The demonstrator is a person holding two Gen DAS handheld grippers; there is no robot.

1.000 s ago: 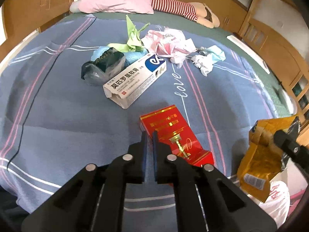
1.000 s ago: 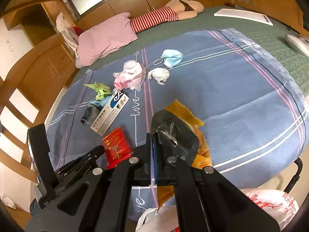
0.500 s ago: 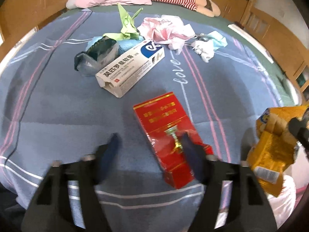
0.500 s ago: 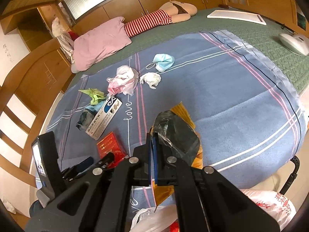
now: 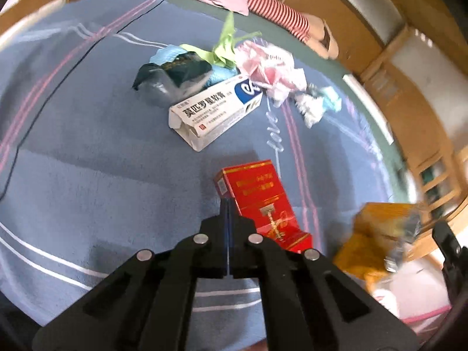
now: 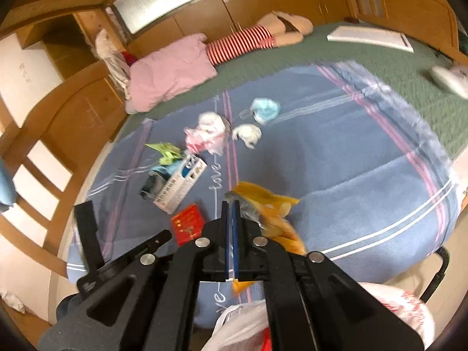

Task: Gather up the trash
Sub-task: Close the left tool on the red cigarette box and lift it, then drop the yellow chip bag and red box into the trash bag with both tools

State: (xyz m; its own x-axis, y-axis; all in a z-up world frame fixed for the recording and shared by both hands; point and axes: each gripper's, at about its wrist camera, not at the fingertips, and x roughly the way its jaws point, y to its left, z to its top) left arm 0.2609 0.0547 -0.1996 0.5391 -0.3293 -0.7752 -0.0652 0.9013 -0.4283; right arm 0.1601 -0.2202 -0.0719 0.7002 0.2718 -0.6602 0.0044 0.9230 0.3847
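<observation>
Yellow wrapper (image 6: 264,204) pinched in the right gripper (image 6: 231,204) over the bed's near edge, unbagged.
Left gripper (image 5: 227,201) closed, gripping nothing visible, beside red box (image 5: 260,201); white box (image 5: 215,111) and crumpled scraps (image 6: 207,134) remain mid-blanket (image 6: 351,161).

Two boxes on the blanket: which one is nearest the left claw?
The red box, right at the shut left claw tips. The white box with the blue end lies farther up the blanket, beside the crumpled wrappers.
</observation>
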